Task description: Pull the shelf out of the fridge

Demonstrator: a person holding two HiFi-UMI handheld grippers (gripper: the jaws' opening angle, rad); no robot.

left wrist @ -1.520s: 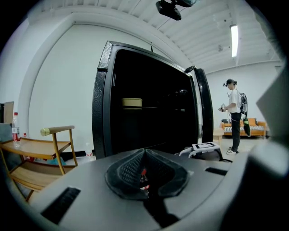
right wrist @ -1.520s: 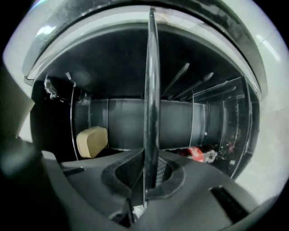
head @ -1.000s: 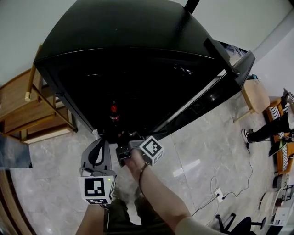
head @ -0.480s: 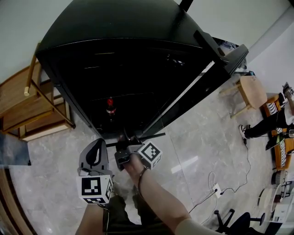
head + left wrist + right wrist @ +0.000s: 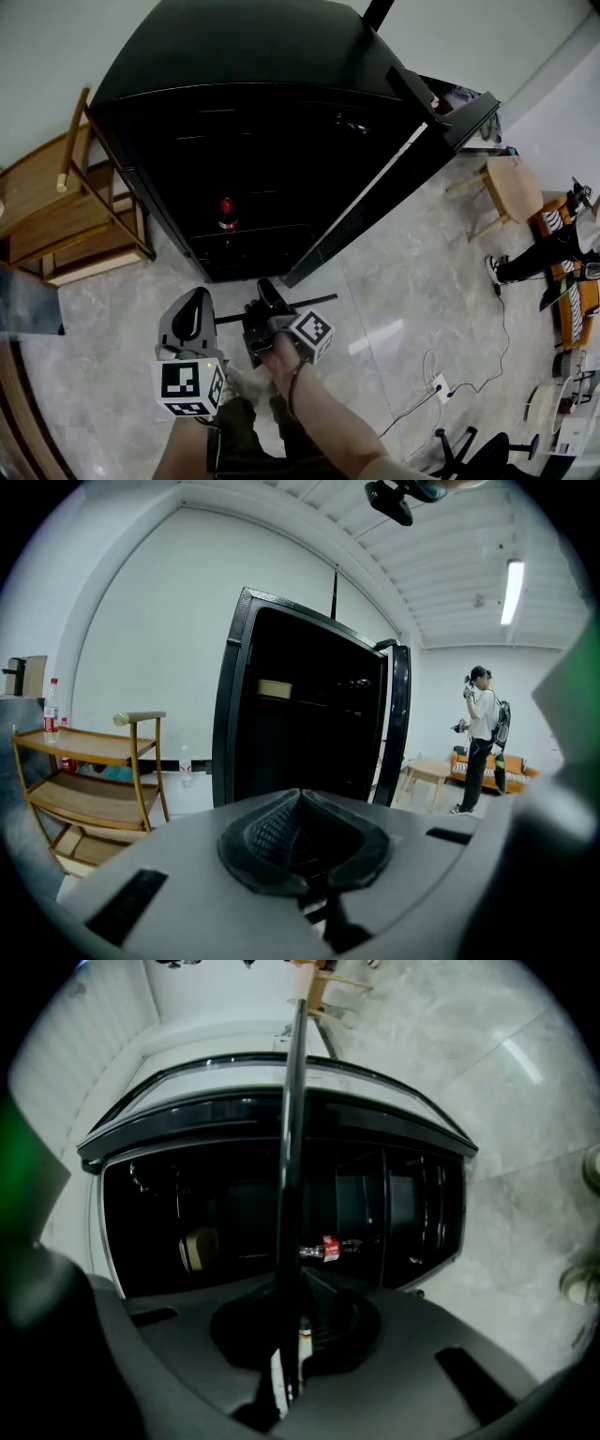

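The black fridge (image 5: 253, 141) stands with its door (image 5: 375, 178) swung open to the right. The shelf (image 5: 314, 302) is a thin dark-edged panel held above the floor in front of the fridge. My right gripper (image 5: 265, 298) is shut on its edge. In the right gripper view the shelf (image 5: 291, 1147) runs straight up from my right gripper (image 5: 286, 1349), whose jaws are closing tight on it. A red-labelled bottle (image 5: 330, 1248) lies inside the fridge. My left gripper (image 5: 195, 314) hangs beside it, and in its own view the left gripper (image 5: 300, 797) is shut with nothing in it.
A wooden rack (image 5: 56, 216) stands left of the fridge. A small wooden stool (image 5: 511, 187) sits to the right. A cable and power strip (image 5: 441, 394) lie on the marble floor. A person (image 5: 483, 733) stands far right.
My right gripper has drawn back from the fridge's lower opening, bringing the shelf out over the floor. The left gripper moved back alongside it.
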